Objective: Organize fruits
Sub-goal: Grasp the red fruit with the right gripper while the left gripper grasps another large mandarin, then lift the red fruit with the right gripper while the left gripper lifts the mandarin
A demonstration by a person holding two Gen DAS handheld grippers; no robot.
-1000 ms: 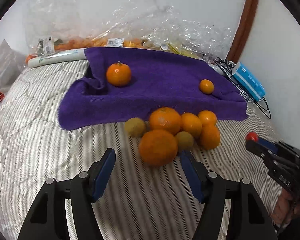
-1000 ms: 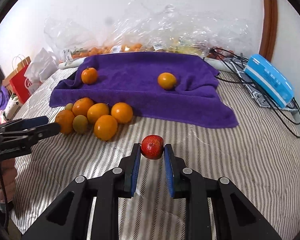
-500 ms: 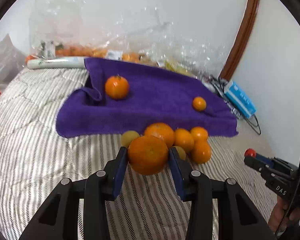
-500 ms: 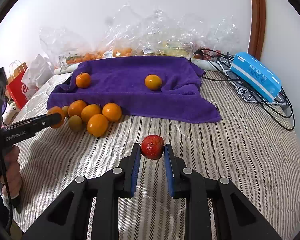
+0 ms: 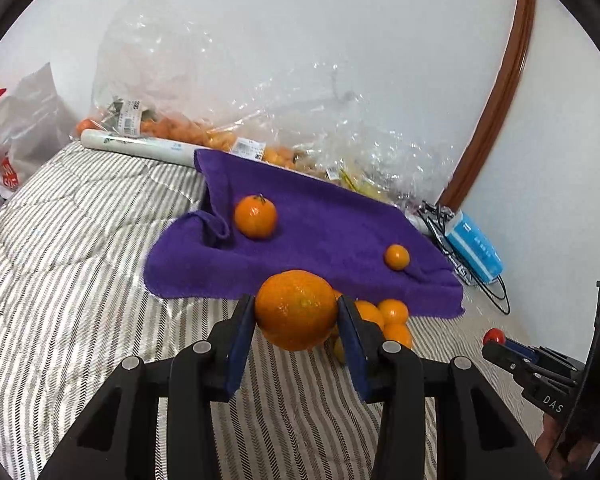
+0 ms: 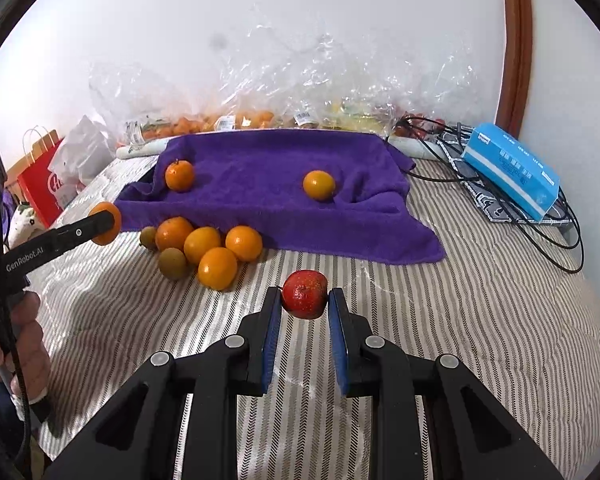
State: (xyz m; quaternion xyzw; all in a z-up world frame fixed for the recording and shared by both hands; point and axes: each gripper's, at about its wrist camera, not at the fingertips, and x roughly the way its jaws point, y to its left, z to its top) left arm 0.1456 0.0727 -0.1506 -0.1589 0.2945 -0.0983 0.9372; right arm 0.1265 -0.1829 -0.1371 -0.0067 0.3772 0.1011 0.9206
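My left gripper (image 5: 296, 316) is shut on a large orange (image 5: 296, 309) and holds it above the striped bed, in front of the purple towel (image 5: 320, 248). My right gripper (image 6: 305, 300) is shut on a small red fruit (image 6: 305, 294), held above the bed. On the towel lie one orange (image 6: 179, 175) at the left and a smaller one (image 6: 319, 185) at the right. A pile of oranges (image 6: 216, 258) and two small greenish-brown fruits (image 6: 173, 264) lies on the bed before the towel. The left gripper with its orange (image 6: 107, 223) shows at the left of the right wrist view.
Clear plastic bags of fruit (image 6: 260, 116) line the wall behind the towel. A blue tissue pack (image 6: 510, 168) and black cables (image 6: 540, 224) lie at the right. A red paper bag (image 6: 40, 184) and a white bag stand at the left edge.
My left gripper closed on the large orange from the pile and lifted it up off the bed. My right gripper kept hold of the red fruit and barely moved.
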